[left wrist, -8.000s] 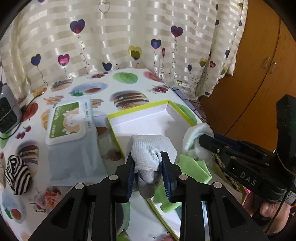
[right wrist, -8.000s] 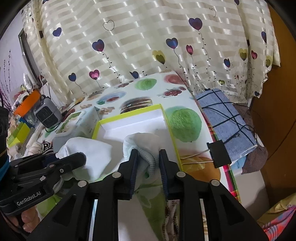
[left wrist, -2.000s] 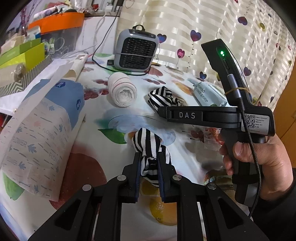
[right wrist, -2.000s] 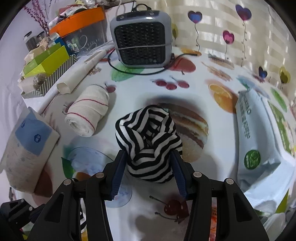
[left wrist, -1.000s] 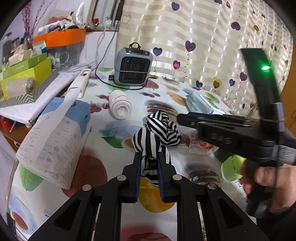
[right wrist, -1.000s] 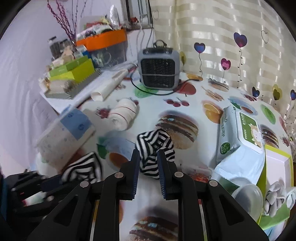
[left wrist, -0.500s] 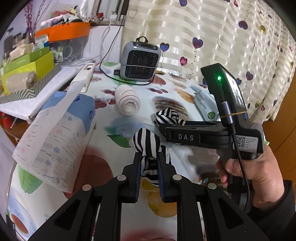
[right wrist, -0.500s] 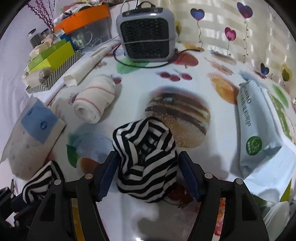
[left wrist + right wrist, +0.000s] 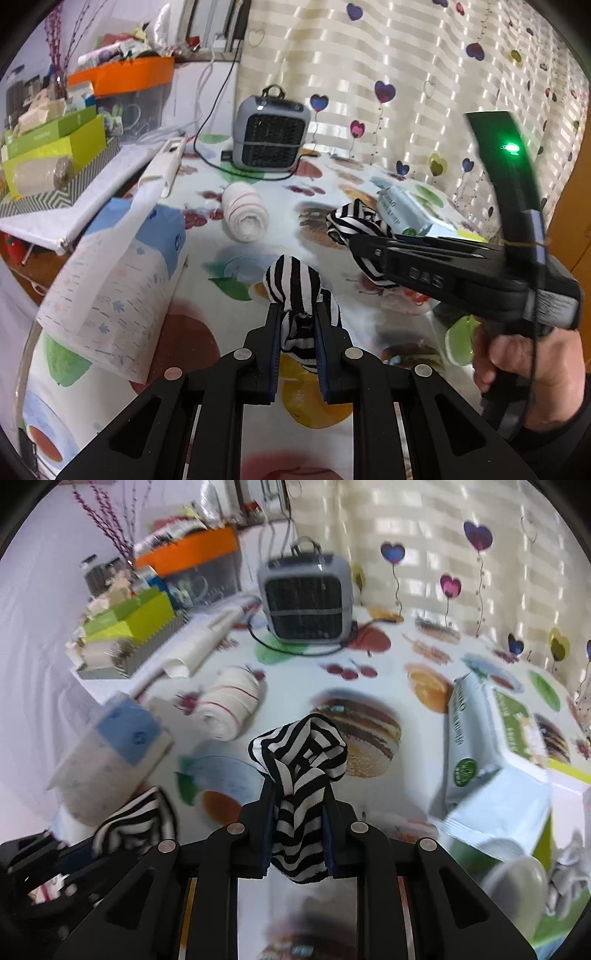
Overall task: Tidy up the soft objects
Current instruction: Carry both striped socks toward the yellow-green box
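My left gripper (image 9: 297, 332) has its jaws clamped on a black-and-white striped sock (image 9: 293, 286), held above the desk (image 9: 207, 236). My right gripper (image 9: 298, 812) pinches a second striped sock (image 9: 301, 760) the same way, raised over the printed cloth, near the rolled white sock (image 9: 231, 701) and wet-wipes pack (image 9: 491, 734).

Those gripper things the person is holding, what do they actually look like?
Each is matte black plastic with silver screws. The left gripper has blue pads inside its fingers. The right gripper carries white "DAS" lettering, a green light, a thin black cable and a pistol handle in a bare hand with a dark sleeve.
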Demonstrator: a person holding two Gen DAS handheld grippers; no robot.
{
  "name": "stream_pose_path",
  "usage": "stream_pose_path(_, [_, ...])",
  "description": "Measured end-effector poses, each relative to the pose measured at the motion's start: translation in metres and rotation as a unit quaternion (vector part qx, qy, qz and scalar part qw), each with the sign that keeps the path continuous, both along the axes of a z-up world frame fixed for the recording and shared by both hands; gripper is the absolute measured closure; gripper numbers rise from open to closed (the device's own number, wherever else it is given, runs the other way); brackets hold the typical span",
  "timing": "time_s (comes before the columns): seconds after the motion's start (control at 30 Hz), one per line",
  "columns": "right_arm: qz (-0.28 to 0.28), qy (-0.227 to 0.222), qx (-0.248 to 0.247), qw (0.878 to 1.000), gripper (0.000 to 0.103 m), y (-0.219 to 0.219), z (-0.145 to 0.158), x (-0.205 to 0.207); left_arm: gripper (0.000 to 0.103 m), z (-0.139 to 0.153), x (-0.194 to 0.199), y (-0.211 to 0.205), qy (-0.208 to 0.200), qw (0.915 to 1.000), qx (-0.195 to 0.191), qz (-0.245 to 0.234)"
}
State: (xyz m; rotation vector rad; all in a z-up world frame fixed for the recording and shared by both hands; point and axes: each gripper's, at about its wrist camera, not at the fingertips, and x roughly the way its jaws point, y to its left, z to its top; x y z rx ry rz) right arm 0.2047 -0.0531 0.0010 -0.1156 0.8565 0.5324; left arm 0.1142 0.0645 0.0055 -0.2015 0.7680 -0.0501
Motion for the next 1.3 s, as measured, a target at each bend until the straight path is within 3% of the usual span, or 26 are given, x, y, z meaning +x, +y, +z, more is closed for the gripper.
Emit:
stream_pose_path(0.5, [-0.013,-0.062,0.03,0.997,0.081,-0.05,0.049,-0.068,0.088,0.045,-0.024,-0.035,-0.049,0.9979,0.009,-0.041])
stream_pose_path(1.3, [-0.071,-0.096,0.05,0.992,0.081,-0.125,0.07,-0.104,0.088,0.071,-0.025,-0.108,-0.072,0.9904,0.015,-0.117])
